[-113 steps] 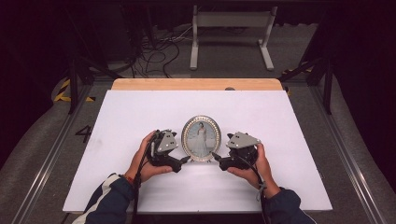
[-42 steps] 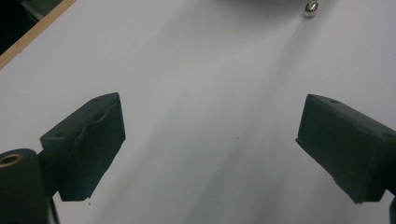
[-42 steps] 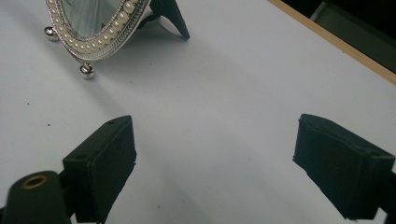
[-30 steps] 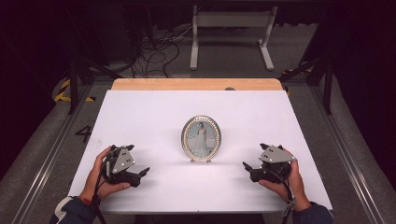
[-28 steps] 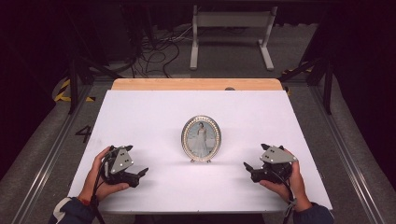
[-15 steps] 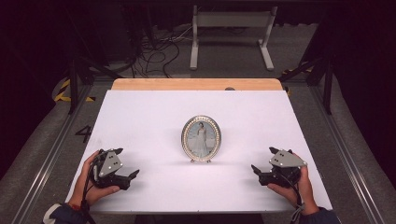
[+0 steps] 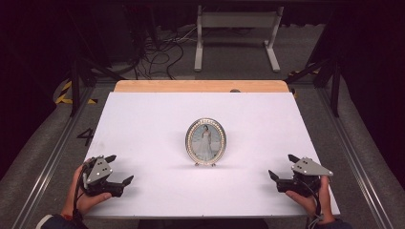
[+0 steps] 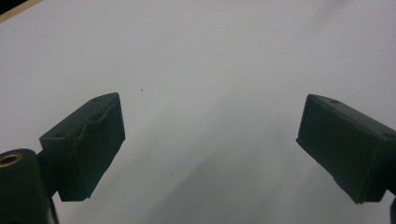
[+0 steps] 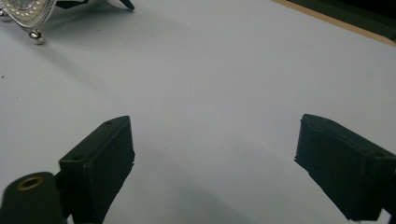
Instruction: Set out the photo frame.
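Observation:
An oval silver picture frame (image 7: pixel 206 141) with a portrait in it stands upright on small feet at the middle of the white table (image 7: pixel 143 124). My left gripper (image 7: pixel 119 169) rests near the front left corner, open, with nothing between its jaws. My right gripper (image 7: pixel 282 166) sits near the front right corner, also open and empty. Both are well apart from the frame. In the right gripper view the frame's beaded lower edge (image 9: pixel 25 11) peeks in at the top left. The left gripper (image 8: pixel 210 140) looks over bare white table, as does the right gripper (image 9: pixel 212 163).
A wooden strip (image 7: pixel 200 86) runs along the table's far edge. Beyond it lie cables (image 7: pixel 157 47) and a white stand (image 7: pixel 234 28) on the floor. Metal rails (image 7: pixel 52 157) flank the table on both sides.
Both grippers have drawn back from beside the frame, outward and toward the front corners of the table. The frame has stayed upright in its place.

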Available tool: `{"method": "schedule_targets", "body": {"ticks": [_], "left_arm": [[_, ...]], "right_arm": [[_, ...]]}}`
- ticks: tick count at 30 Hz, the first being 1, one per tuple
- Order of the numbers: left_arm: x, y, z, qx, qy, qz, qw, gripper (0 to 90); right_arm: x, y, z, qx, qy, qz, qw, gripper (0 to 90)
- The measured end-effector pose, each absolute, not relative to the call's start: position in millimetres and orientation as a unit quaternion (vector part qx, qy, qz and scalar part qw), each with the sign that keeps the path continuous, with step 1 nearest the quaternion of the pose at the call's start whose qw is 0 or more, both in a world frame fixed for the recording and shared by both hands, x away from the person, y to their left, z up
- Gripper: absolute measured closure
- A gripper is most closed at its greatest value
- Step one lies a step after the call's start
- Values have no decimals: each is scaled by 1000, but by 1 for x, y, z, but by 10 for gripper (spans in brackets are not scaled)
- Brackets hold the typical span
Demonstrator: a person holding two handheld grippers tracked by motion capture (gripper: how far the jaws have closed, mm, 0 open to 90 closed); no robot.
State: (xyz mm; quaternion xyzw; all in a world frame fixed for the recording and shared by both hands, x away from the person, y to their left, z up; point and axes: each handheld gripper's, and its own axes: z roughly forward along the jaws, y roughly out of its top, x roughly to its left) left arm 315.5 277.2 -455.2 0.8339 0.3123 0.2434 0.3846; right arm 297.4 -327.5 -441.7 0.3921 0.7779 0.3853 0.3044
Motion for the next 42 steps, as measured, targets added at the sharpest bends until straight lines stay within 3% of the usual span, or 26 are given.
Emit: {"method": "schedule_targets", "body": {"ticks": [8, 42], "left_arm": [[311, 288, -457, 813, 341, 239, 407, 67], [313, 281, -459, 822, 340, 249, 382, 60]], "right_arm": [[293, -344, -446, 412, 761, 396, 308, 115], [295, -341, -448, 416, 761, 384, 316, 111]]}}
